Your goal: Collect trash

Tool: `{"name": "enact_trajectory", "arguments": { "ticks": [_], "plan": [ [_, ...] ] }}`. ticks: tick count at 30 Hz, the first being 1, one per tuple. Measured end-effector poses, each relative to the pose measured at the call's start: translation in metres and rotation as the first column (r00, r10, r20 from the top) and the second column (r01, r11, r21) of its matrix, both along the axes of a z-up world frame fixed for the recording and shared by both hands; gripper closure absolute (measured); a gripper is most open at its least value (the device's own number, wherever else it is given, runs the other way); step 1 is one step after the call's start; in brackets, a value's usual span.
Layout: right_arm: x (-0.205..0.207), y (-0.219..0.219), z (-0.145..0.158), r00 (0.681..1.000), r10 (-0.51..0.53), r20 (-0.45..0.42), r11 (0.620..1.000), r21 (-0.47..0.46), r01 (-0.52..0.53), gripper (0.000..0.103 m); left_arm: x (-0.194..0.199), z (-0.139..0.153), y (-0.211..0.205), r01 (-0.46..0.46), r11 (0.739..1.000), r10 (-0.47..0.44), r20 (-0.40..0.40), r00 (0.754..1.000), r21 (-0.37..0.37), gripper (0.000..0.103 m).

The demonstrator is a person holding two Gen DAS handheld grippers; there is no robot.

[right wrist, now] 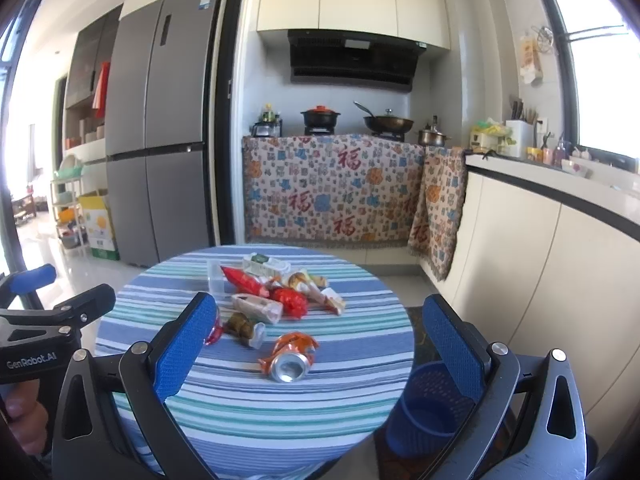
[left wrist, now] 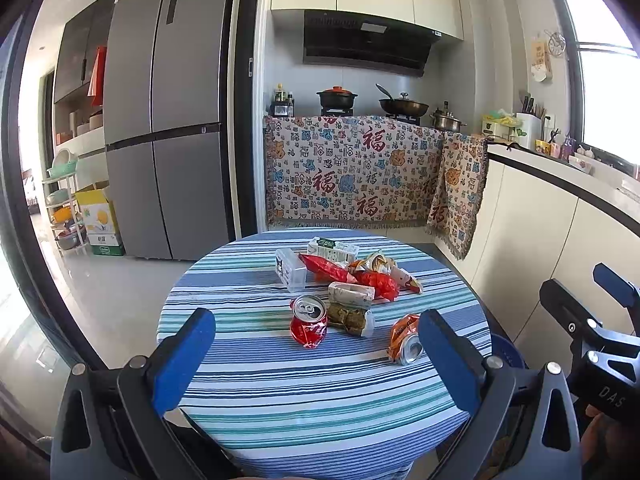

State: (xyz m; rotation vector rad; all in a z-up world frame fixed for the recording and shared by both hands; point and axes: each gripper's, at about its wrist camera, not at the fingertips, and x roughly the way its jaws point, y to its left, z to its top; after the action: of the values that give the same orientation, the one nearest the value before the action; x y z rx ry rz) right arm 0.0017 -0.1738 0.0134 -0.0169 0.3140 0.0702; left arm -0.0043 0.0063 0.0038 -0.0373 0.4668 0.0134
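Striped blue, teal and white cloth covered the round desk on which we found the trash gathered toward the far half. A crushed red can lay near the middle, touching a greenish wrapped packet to its right. A crushed orange can lay apart from the heap, nearer the desk's right edge, its open end toward us. Behind these, red wrappers, a white carton and a clear plastic box lay close together, several of them touching.

We held the left gripper above the near part of the desk, its fingers spread wide with nothing between the pads. We held the right gripper likewise, its fingers wide and empty. A blue basket stood on the floor just beside the desk's right edge, upright and open.
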Motion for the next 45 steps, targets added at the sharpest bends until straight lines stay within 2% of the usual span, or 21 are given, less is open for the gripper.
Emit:
{"name": "enact_trajectory", "arguments": {
  "ticks": [45],
  "plan": [
    [-0.0026, 0.0036, 0.0036, 1.000, -0.006, 0.011, 1.000, 0.000, 0.006, 0.000, -0.0005, 0.0008, 0.0007, 0.002, 1.000, -0.002, 0.001, 1.000, 0.002, 0.000]
  ]
}}
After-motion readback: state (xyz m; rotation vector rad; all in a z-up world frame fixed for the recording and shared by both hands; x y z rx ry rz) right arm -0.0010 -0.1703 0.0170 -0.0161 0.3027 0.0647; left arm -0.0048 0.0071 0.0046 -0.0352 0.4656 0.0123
